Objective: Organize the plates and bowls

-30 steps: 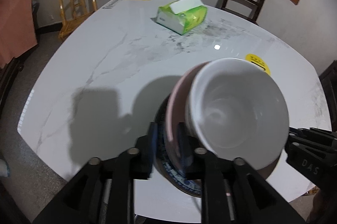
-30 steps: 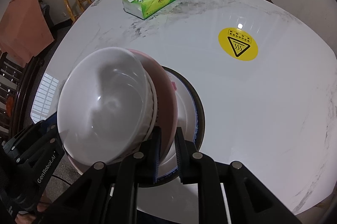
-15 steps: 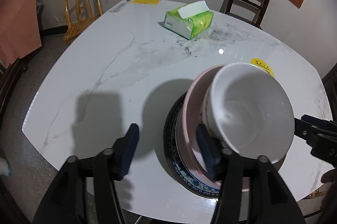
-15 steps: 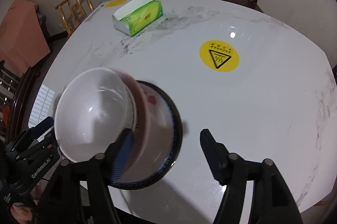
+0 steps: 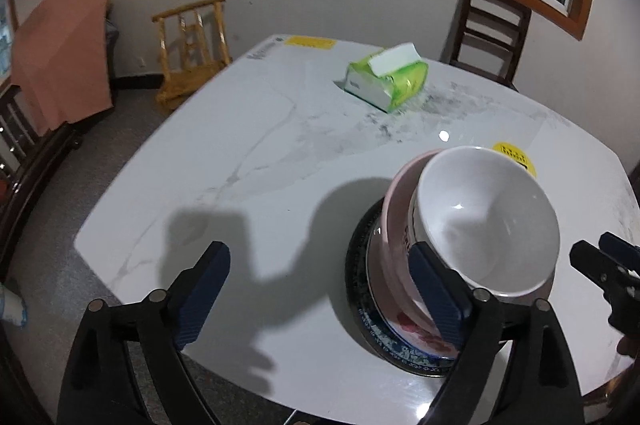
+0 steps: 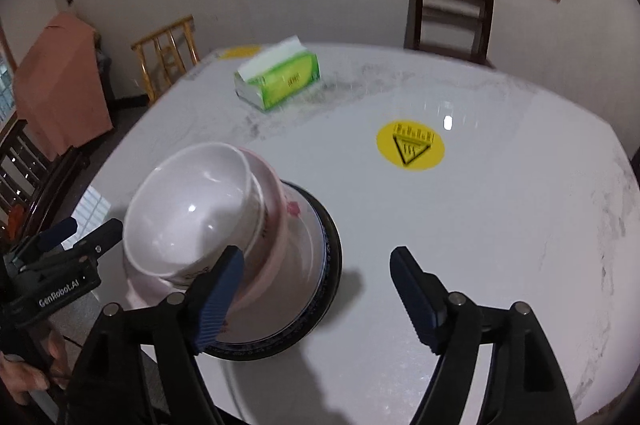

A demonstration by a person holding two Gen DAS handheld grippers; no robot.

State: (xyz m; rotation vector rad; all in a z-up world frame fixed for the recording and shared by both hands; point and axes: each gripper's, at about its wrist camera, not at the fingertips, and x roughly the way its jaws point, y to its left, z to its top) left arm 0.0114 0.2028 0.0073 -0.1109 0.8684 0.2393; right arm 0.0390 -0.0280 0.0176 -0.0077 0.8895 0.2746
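A white bowl sits nested in a pink bowl, and both rest on a dark-rimmed plate with a blue pattern near the table's front edge. My left gripper hovers just left of the stack, jaws opening, only bare table between the pads. My right gripper hovers at the stack's right side, jaws also opening, pads touching nothing. Each gripper shows in the other's view: the right gripper and the left gripper.
A green tissue box lies at the far side of the white marble table. A yellow warning sticker lies right of the stack. Wooden chairs stand beyond the table. A hand holds the left gripper.
Both grippers were shut on the pink bowl's rim. They have let go, opened wide and drawn back and up, and the stack stays on the table.
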